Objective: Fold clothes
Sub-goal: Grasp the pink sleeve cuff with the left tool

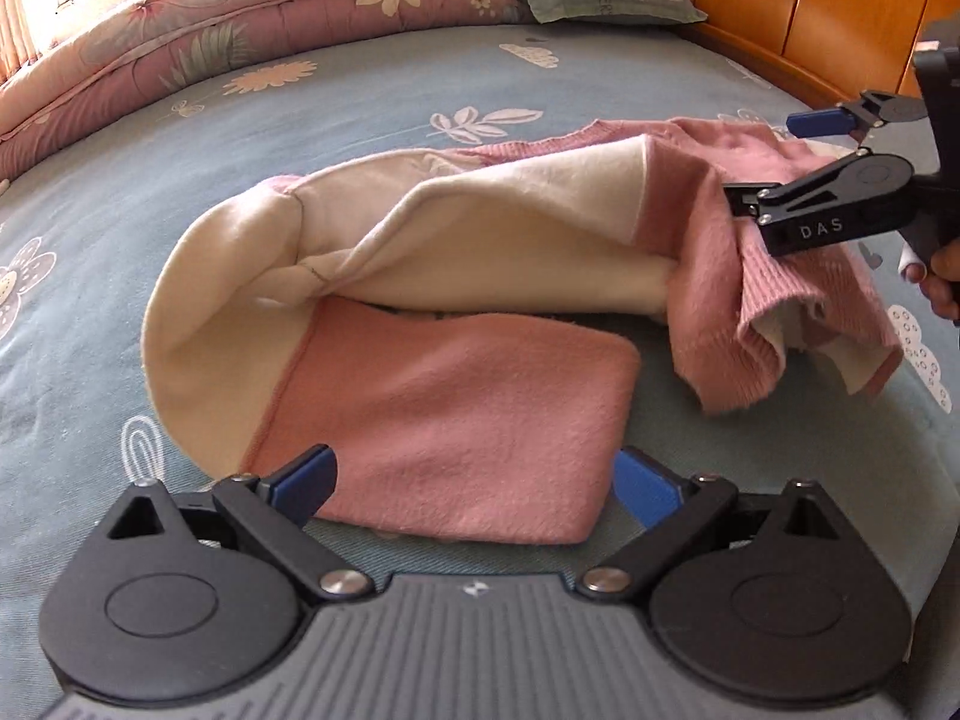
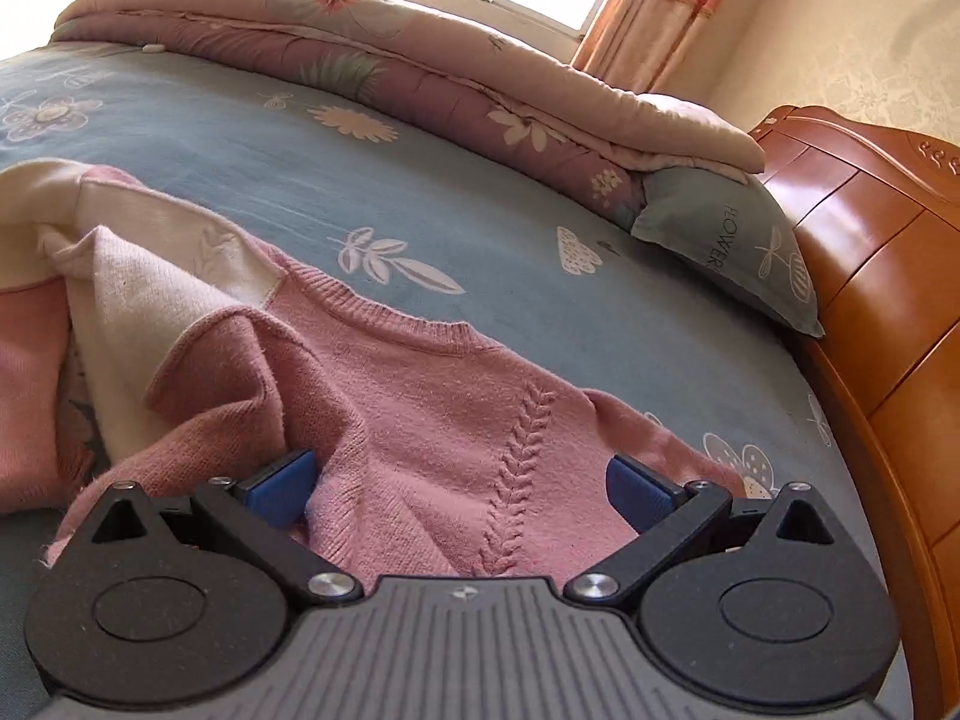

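Pink and cream knit, a sweater [image 1: 420, 276], lies in a loose heap on the blue flowered sheet [image 1: 372, 90] of a bed. From the left wrist view, one sleeve [image 1: 456, 426] is laid flat toward the camera, its pink end reaching between the fingers of the left claw [image 1: 474, 489]. That claw is spread wide, the blue pads on either side of the sleeve end and not pinching it. Farther right the body of the sweater is bunched and turned partly inside out, with the cream part rolled over. The right claw [image 1: 774, 165] hovers over that bunched pink end, held by a hand [image 1: 942, 282] at the frame's edge; its fingers stand apart.

From the right wrist view, the right claw [image 2: 459, 489] is likewise spread, with the pink hem, marked by a braided stitch, lying between the pads but ungripped. The ribbed edge of the sweater runs across the sheet beyond. A folded quilt [image 2: 420, 96], a pillow [image 2: 732, 246] and a wooden headboard [image 2: 870, 276] sit behind.

By my reading the folding has scarcely begun: no neat fold shows, the body needs spreading flat, then sleeves and halves folded.
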